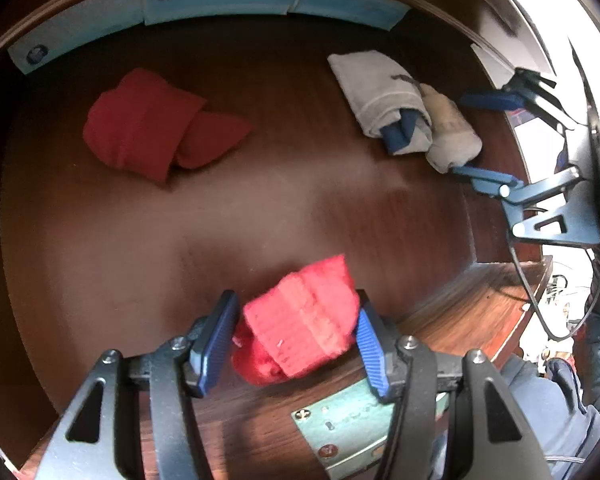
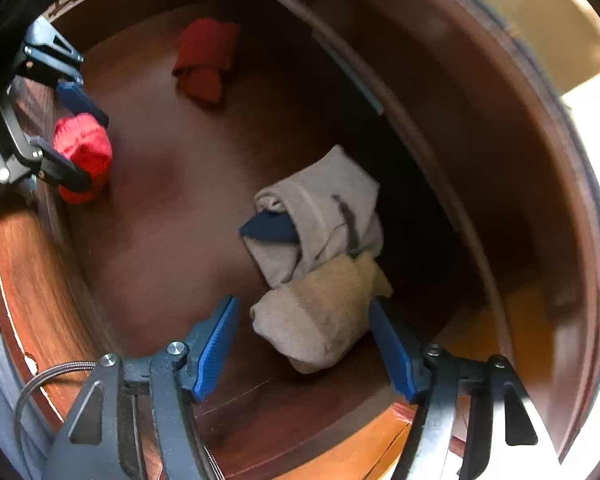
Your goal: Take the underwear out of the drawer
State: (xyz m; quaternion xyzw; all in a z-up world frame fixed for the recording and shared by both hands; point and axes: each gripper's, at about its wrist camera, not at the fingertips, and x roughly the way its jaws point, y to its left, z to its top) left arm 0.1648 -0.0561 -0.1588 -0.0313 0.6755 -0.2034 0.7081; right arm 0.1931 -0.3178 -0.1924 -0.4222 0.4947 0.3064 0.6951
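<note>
Underwear rolls [image 1: 300,320] lie in drawer [image 1: 260,208].

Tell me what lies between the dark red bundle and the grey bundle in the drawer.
Nothing: in the left wrist view, only bare drawer floor lies between the dark red bundle and the grey bundle.

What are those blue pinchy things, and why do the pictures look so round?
They are two claws that a person holds, one in each hand. A tiny wide-eyed camera sits on each claw, so each picture bends round.

Both look down into a wooden drawer. The left claw has a bright red bundle between its pads, though I cannot tell if it squeezes yet. The right claw is open around a cream bundle. Beside that lies a grey bundle, and further back a dark red bundle.
</note>
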